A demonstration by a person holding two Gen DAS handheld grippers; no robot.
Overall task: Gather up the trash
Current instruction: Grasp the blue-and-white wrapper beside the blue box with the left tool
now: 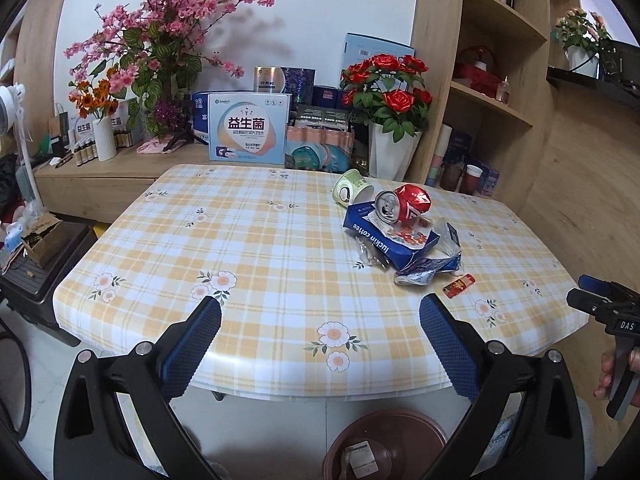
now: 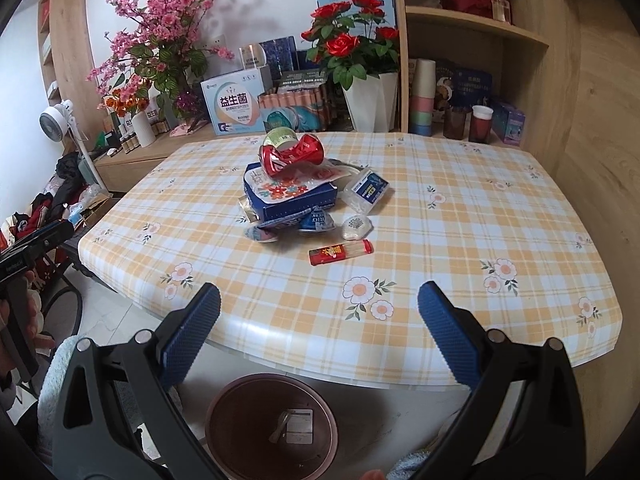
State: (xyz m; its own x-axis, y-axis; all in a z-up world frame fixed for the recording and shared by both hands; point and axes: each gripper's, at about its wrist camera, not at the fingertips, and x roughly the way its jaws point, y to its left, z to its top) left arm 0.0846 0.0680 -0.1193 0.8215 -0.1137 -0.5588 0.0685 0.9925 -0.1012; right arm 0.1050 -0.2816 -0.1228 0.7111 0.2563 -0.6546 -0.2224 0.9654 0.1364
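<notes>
**Trash pile sat ahead, both grippers empty**

We had the left gripper [image 1: 320, 320] and right gripper [image 2: 319, 308] both spread wide, holding nothing, back at the worktop [image 2: 460, 216] edge over the brown bin [image 2: 272, 428]. The trash sat ahead, mid-worktop: a crushed red can [image 2: 290, 154] atop a blue "luckin coffee" box [image 1: 374, 240], a "RIO" wrapper [image 2: 316, 222] beside it. Nearest us lay the red lighter [image 2: 340, 252], lengthwise left-to-right, closer to the right gripper, we'd guess.
</notes>
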